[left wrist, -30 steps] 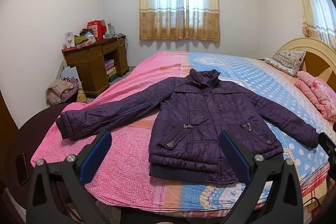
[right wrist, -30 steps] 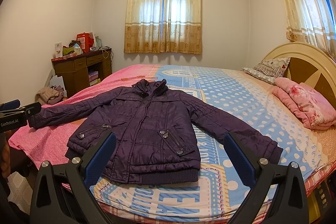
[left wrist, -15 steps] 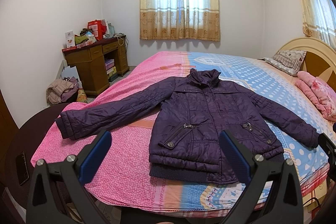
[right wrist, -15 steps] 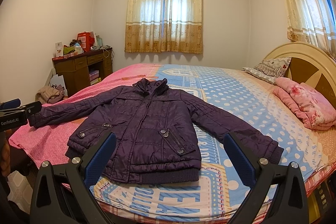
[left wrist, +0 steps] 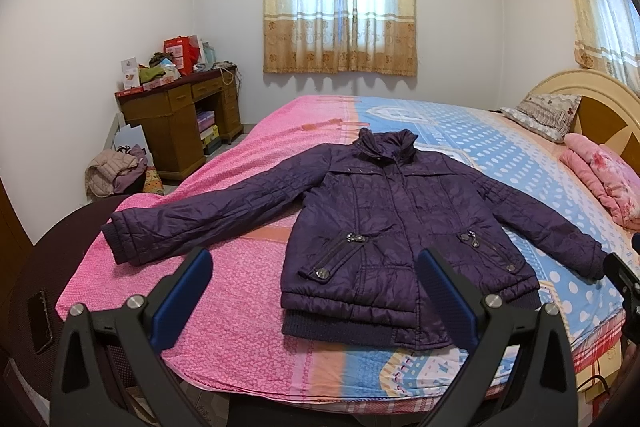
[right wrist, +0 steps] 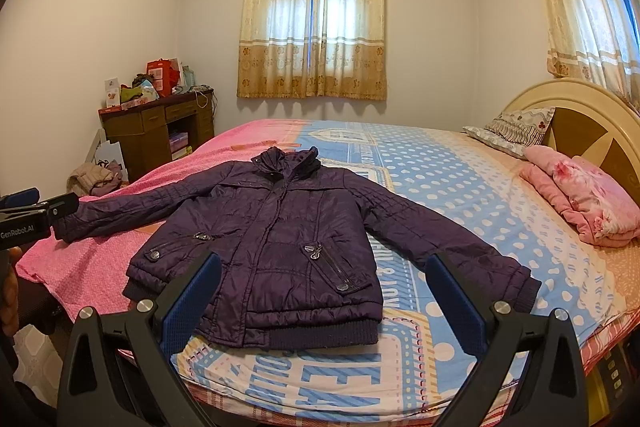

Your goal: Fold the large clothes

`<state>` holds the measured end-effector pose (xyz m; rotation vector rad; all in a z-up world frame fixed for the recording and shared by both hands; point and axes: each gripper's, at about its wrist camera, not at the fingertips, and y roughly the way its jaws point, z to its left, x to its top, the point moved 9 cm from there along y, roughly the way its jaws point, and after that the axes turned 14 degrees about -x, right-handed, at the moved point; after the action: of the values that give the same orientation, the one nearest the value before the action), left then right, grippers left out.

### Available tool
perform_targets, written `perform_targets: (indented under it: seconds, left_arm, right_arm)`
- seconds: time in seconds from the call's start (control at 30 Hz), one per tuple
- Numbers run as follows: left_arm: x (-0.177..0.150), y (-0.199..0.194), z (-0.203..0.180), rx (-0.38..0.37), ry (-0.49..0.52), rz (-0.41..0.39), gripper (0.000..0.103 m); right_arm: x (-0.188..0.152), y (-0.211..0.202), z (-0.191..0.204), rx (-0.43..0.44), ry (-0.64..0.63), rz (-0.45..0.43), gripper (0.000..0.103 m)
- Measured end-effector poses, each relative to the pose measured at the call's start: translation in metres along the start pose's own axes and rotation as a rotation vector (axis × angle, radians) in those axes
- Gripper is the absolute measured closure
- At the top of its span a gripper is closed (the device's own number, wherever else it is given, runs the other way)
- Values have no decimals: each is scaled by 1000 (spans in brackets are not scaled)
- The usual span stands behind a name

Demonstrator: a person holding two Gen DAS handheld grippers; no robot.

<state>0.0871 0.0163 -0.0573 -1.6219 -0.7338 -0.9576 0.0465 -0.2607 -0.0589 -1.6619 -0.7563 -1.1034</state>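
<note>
Nothing has moved — purple jacket (left wrist: 400, 227) still flat on bed (left wrist: 240, 287).

Bed (left wrist: 248, 267), pink-and-blue patterned sheet. Purple quilted jacket (left wrist: 392, 227) flat ahead of left hand-held gripper (left wrist: 316, 297), sleeves spread. Folded pink blanket (left wrist: 604, 179) and pillow (left wrist: 548, 111) far right.

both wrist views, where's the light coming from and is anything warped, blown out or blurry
Left wrist view: daylight comes through the curtained window, which glows without losing its pattern; fisheye bends the walls and darkens the corners; the purple jacket is sharp. Right wrist view: same window glows, the side curtain is brightest; the headboard bows; no motion blur.
</note>
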Motion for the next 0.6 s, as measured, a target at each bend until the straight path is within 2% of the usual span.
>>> perform_targets:
  seconds: [0.17, 0.33, 0.47, 0.6]
  left_arm:
    - [-8, 7, -3, -41, -14, 19, 0]
    - [-23, 31, -10, -57, 1, 60, 0]
    - [-36, 64, -5, -35, 10, 108, 0]
    - [-42, 92, 4, -38, -25, 149, 0]
  right_arm:
    - [-8, 18, -5, 40, 12, 30, 1]
    - [-36, 67, -47, -20, 75, 135, 1]
    - [-70, 114, -112, -83, 218, 247, 1]
    - [-89, 137, -177, -178, 346, 253, 1]
